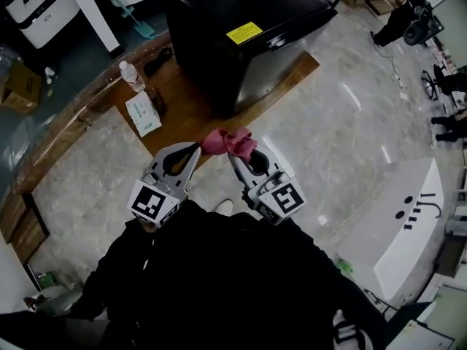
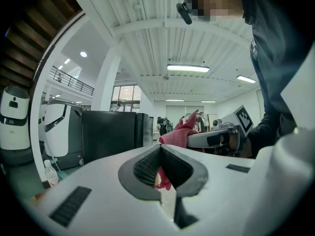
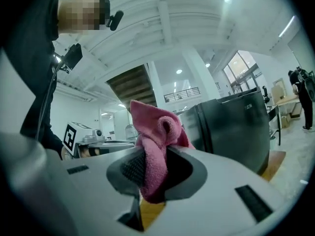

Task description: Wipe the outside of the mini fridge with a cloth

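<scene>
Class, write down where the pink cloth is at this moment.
In the head view the pink cloth is mid-frame, bunched in the right gripper, a corner in the left gripper, just before the mini fridge.

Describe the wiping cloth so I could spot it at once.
Find the black mini fridge on the wooden platform. Just in front of it the left gripper and right gripper meet, both shut on the cloth. It is the only pink, crumpled thing among black, grey and white.

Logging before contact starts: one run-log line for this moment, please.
right hand-held gripper: shut on pink terry cloth | left hand-held gripper: shut on cloth corner | black boxy mini fridge: not touched
</scene>
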Action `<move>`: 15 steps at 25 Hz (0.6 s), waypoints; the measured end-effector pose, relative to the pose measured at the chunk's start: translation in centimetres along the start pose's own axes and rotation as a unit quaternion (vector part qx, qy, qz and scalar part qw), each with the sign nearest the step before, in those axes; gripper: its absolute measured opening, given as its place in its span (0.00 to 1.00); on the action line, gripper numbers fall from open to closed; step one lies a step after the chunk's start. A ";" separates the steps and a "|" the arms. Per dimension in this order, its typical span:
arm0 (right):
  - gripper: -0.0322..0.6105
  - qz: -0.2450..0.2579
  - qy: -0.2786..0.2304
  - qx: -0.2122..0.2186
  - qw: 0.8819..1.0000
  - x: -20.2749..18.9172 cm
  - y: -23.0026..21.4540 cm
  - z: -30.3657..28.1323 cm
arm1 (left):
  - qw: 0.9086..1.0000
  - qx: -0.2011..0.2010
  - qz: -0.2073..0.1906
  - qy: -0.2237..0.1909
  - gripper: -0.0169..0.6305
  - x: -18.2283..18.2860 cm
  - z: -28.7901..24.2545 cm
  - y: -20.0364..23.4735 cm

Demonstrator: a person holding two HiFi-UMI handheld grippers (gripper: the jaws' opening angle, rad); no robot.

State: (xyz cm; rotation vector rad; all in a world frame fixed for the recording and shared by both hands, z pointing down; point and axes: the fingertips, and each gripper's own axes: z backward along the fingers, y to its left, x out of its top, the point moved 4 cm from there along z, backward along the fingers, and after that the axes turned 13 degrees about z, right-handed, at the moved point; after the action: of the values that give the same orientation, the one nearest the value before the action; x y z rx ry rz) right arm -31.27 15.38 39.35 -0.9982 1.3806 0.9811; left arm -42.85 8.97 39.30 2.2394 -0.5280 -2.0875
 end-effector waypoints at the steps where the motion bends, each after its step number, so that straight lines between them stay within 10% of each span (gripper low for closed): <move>1: 0.16 0.004 -0.002 0.004 1.000 0.3 0.4 0.5 | 1.000 0.005 0.000 -0.002 0.04 -0.1 0.4 -0.6; 15: 0.16 0.060 -0.006 0.018 0.998 2.1 4.2 6.6 | 1.000 0.014 -0.014 -0.013 0.04 -0.7 4.1 -7.6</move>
State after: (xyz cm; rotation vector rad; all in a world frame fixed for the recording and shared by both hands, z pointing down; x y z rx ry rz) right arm -33.32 22.85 37.04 -0.8899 1.4570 1.0444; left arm -45.14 17.17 37.69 2.2512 -0.5317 -2.1381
